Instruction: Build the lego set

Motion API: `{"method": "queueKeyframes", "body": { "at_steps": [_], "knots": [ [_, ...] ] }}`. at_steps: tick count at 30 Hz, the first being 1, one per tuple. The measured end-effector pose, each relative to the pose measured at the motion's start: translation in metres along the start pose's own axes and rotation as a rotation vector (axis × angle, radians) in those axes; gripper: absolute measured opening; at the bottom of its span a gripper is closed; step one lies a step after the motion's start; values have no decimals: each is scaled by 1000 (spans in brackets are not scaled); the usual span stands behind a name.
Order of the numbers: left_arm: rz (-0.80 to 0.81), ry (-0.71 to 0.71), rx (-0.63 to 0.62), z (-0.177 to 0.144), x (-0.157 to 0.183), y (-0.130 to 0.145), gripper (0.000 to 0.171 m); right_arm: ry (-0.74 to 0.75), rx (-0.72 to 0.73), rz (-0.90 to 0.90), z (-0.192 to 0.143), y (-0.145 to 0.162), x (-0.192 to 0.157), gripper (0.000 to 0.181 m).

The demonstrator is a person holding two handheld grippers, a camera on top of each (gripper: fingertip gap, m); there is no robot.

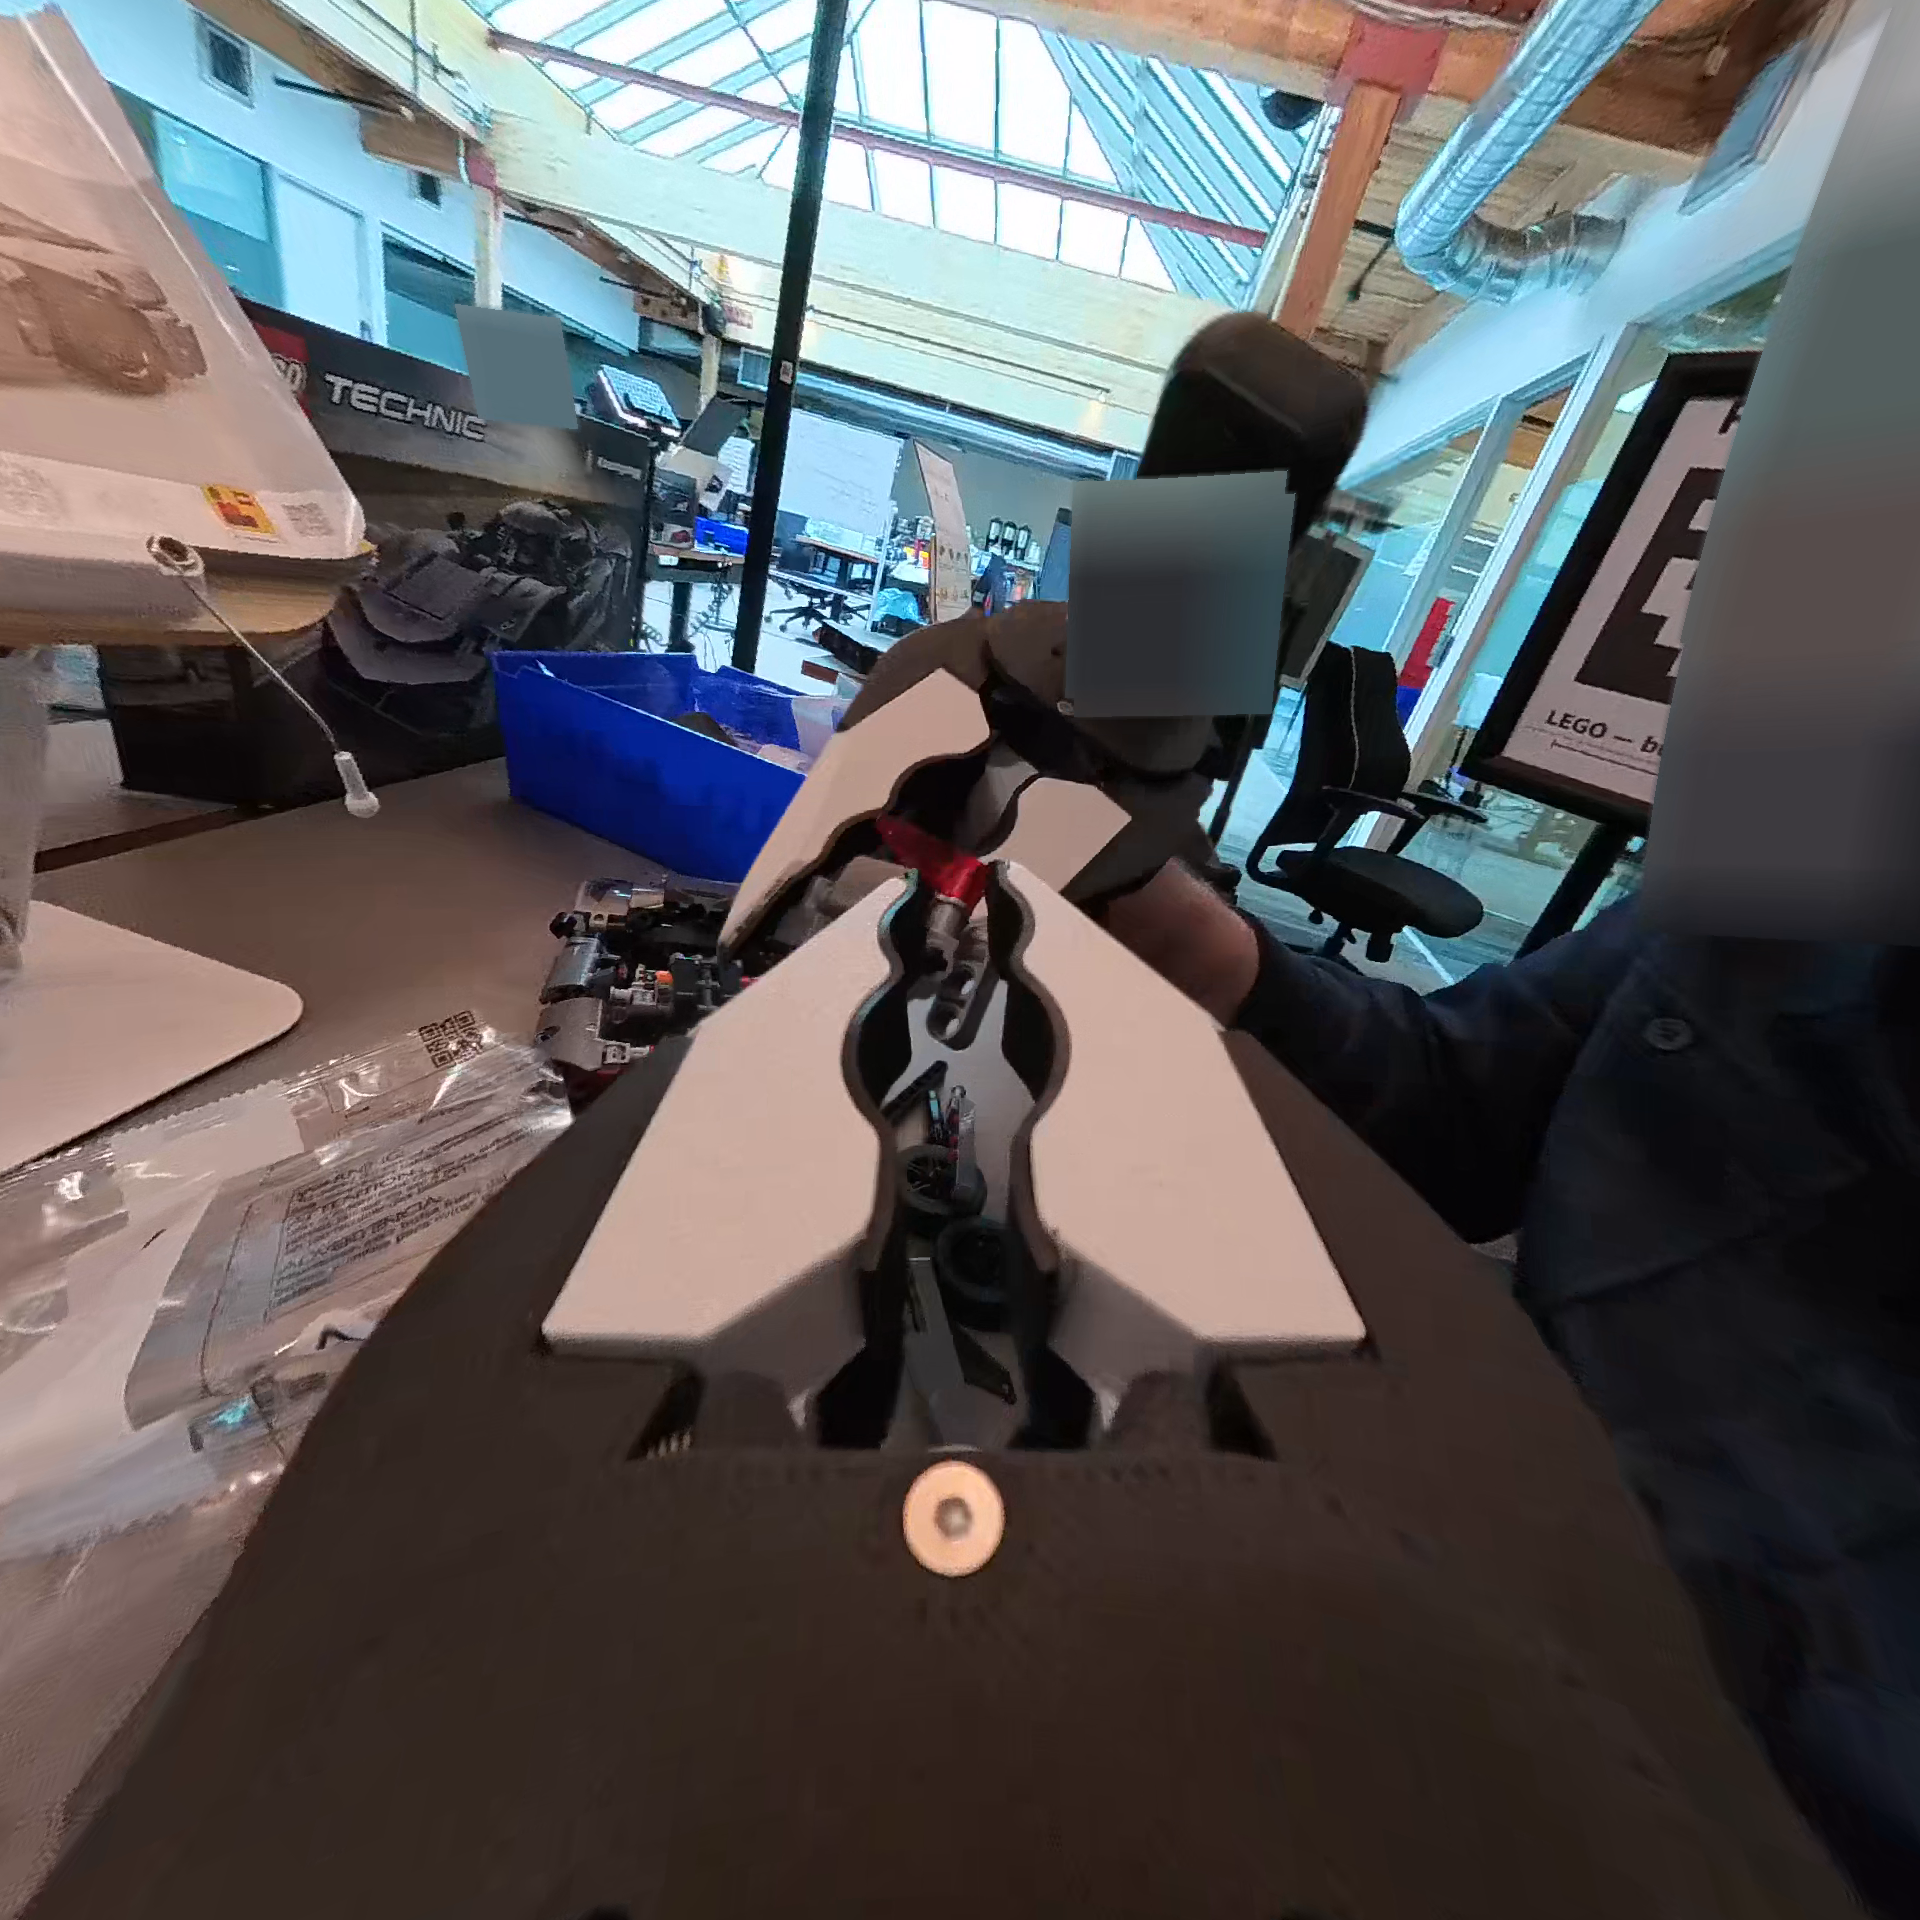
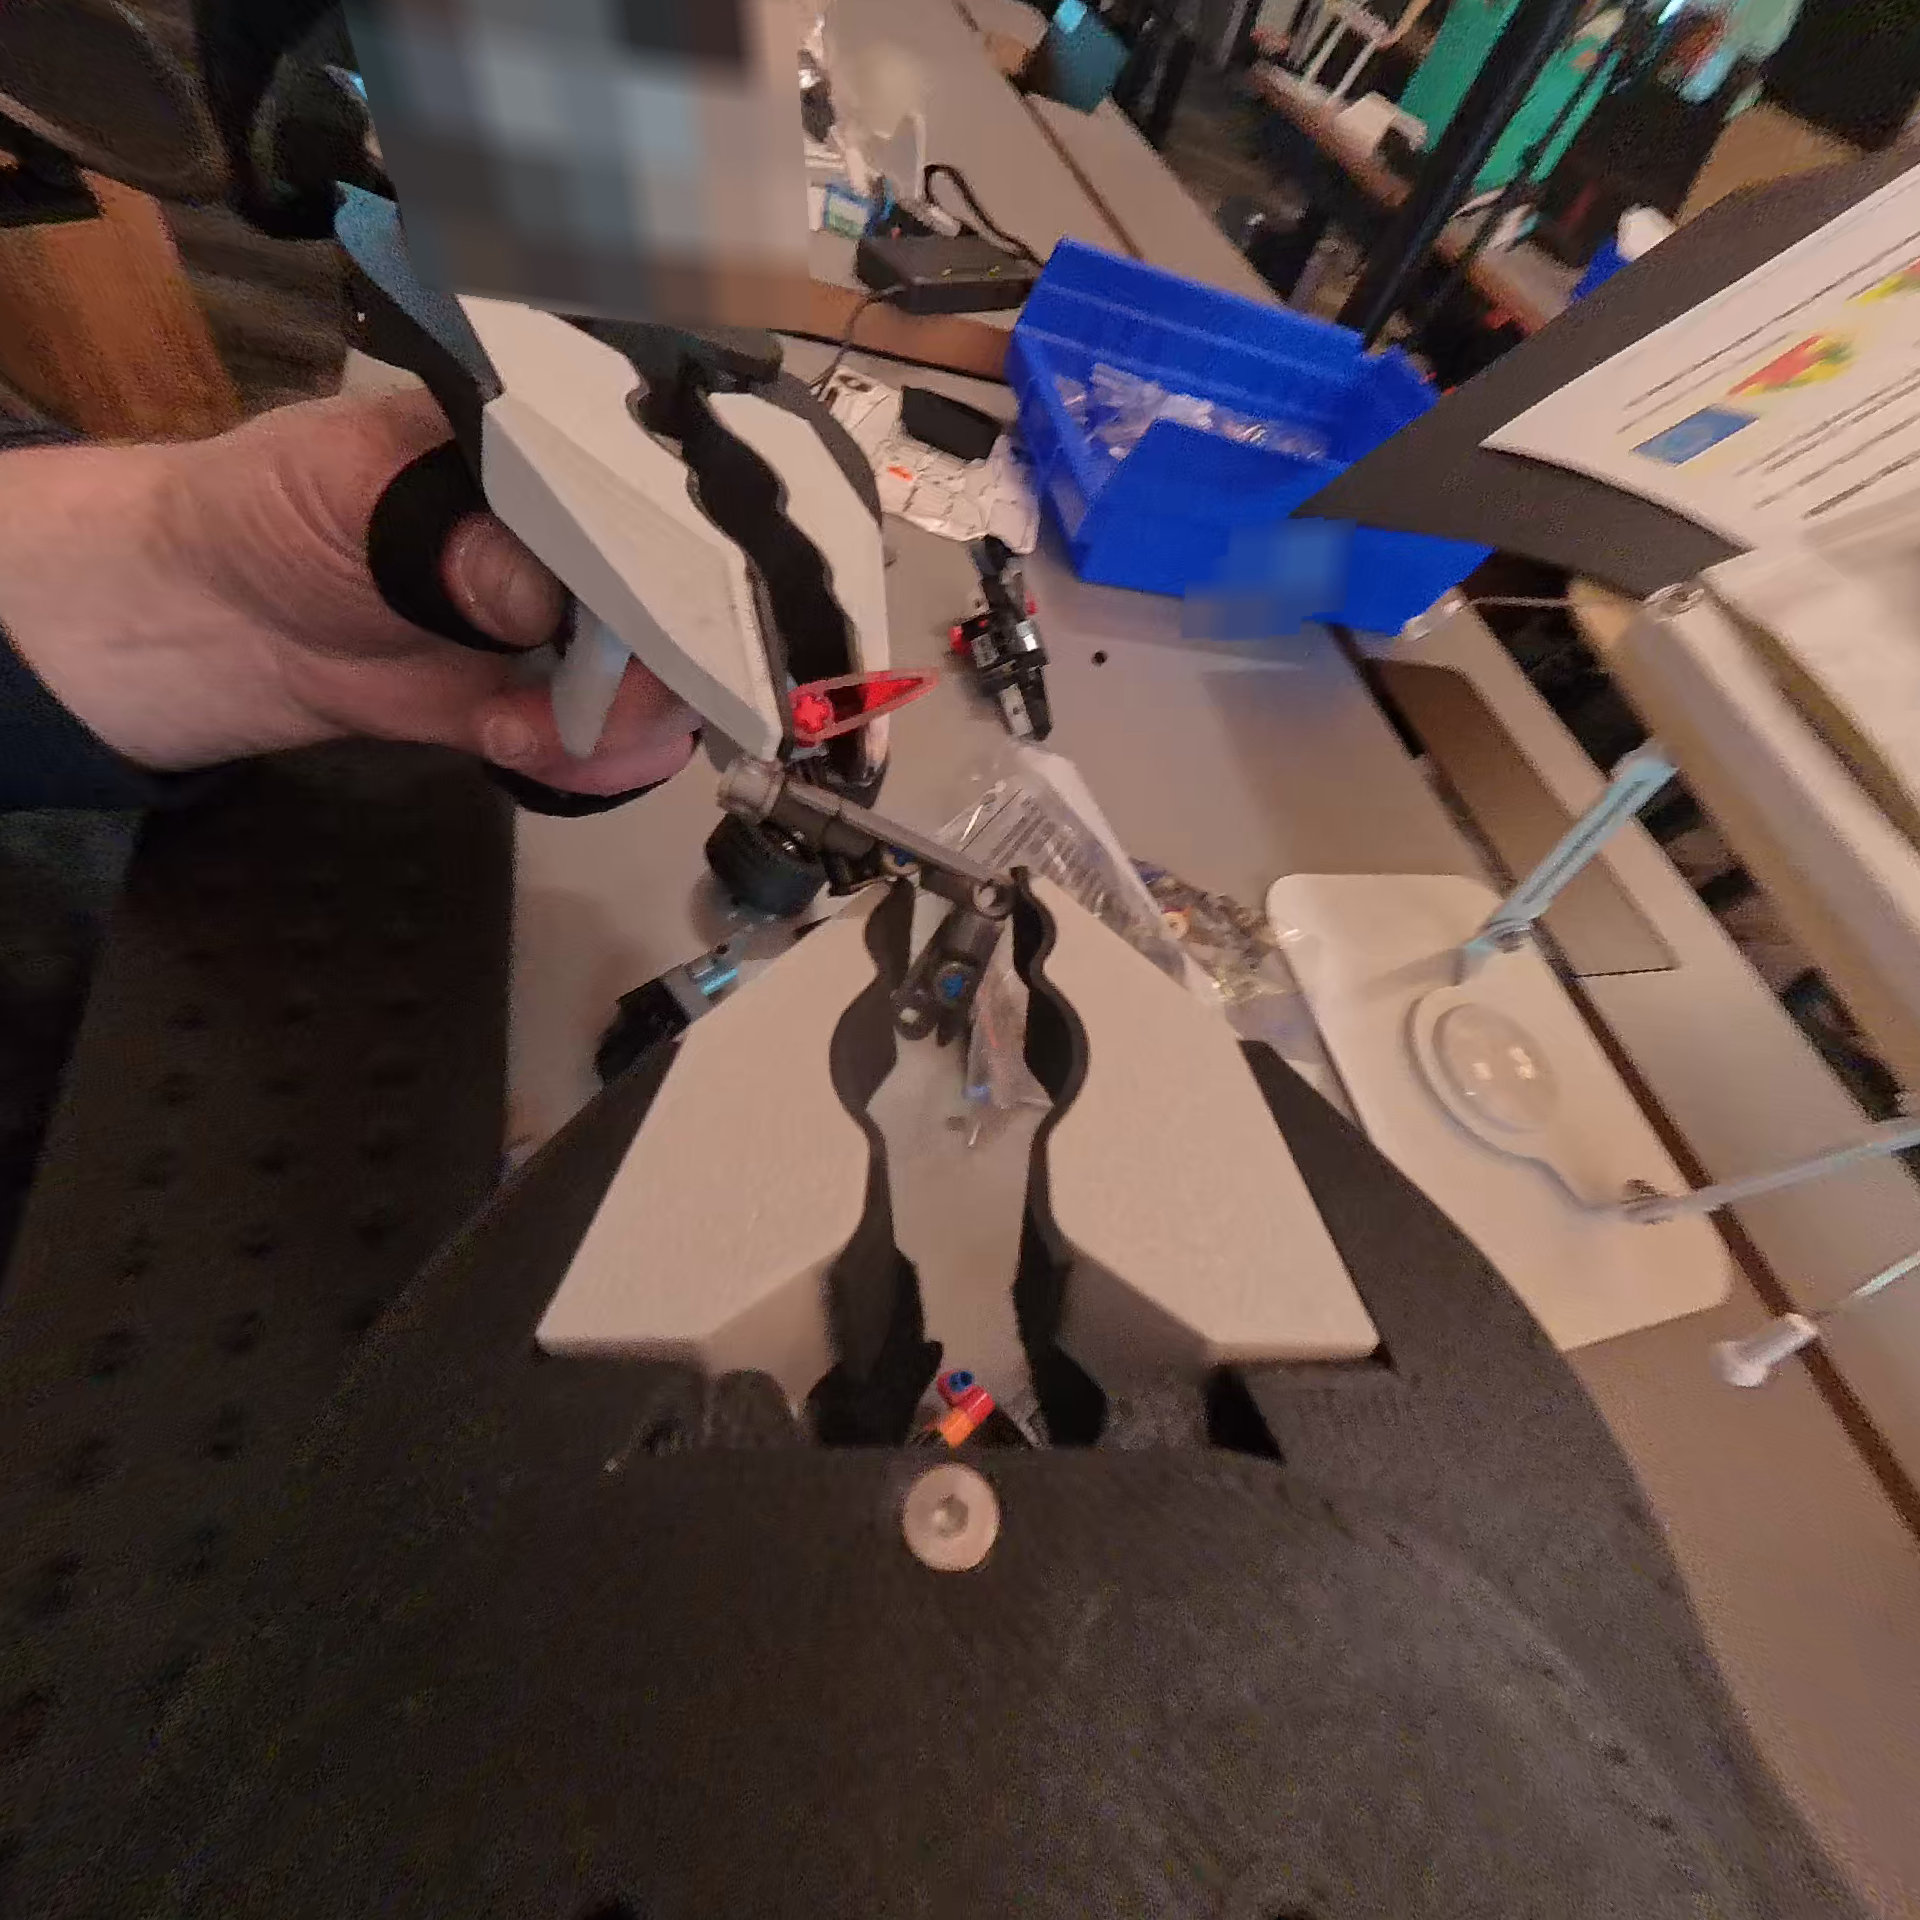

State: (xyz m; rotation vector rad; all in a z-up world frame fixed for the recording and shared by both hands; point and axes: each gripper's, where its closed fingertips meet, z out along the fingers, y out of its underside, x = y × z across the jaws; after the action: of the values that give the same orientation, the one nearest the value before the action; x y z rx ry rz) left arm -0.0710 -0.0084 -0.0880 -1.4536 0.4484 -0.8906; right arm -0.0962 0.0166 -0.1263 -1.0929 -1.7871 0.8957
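Observation:
A small Lego assembly, a red translucent piece [image 2: 862, 698] on a grey beam [image 2: 883, 831], hangs in the air between both grippers. In the left wrist view my left gripper [image 1: 951, 881] is shut on its red and grey end [image 1: 943, 878]. The right wrist view shows that gripper [image 2: 826, 748] at upper left, held by a hand. My right gripper [image 2: 958, 896] is shut on the beam's other end, at a grey joint [image 2: 987, 899]. One of the right gripper's fingers [image 1: 862, 779] shows just behind the red piece in the left wrist view.
A blue bin [image 1: 623, 748] [image 2: 1195, 499] stands at the back of the grey table. A partly built model [image 1: 623, 977], plastic part bags [image 1: 260, 1195] [image 2: 1060, 831] and a black wheel [image 2: 764, 868] lie below. A booklet stand [image 1: 125, 364] with a white base [image 2: 1455, 1195] and a magnifier [image 2: 1496, 1070] stand alongside.

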Motion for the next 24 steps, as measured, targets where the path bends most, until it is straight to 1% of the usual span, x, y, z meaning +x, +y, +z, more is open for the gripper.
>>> {"method": "queueKeyframes", "body": {
  "at_steps": [2,3,5,7,8,10,11,12,14,17,19,20,21,24],
  "knots": [
    [-7,-42,20,0,-7,-2,8,-27,48,-11,-8,-4,-1,36],
    [-4,-42,28,-2,-7,-4,9,-50,82,-32,-13,-10,-5,37],
    [3,-17,7,-2,-3,-4,9,-49,87,-90,-20,-12,-7,37],
    [26,-34,-107,5,-4,9,9,-66,119,-126,-23,-17,-12,34],
    [52,-65,-142,8,-7,13,8,-70,121,-141,-23,-17,-15,33],
    [50,-57,-180,13,-5,17,9,-56,77,-200,-19,-12,-19,30],
    [53,-62,-195,13,-6,18,9,-48,58,-209,-17,-10,-19,23],
    [55,-66,-205,13,-7,18,9,-43,52,-202,-17,-9,-18,22],
    [38,-53,-204,13,-7,18,9,-64,73,-161,-19,-11,-18,20],
    [54,-14,-149,15,0,9,9,-156,181,-27,-27,-21,-19,17],
    [79,-14,-133,17,2,6,8,-198,226,28,-31,-24,-19,17],
    [104,-12,-134,18,4,6,8,-219,245,45,-33,-25,-21,17],
    [130,-16,-143,18,4,6,5,-243,260,74,-34,-25,-22,17],
    [213,-42,-180,19,5,9,4,-339,316,198,-40,-29,-21,19]
  ]
}}
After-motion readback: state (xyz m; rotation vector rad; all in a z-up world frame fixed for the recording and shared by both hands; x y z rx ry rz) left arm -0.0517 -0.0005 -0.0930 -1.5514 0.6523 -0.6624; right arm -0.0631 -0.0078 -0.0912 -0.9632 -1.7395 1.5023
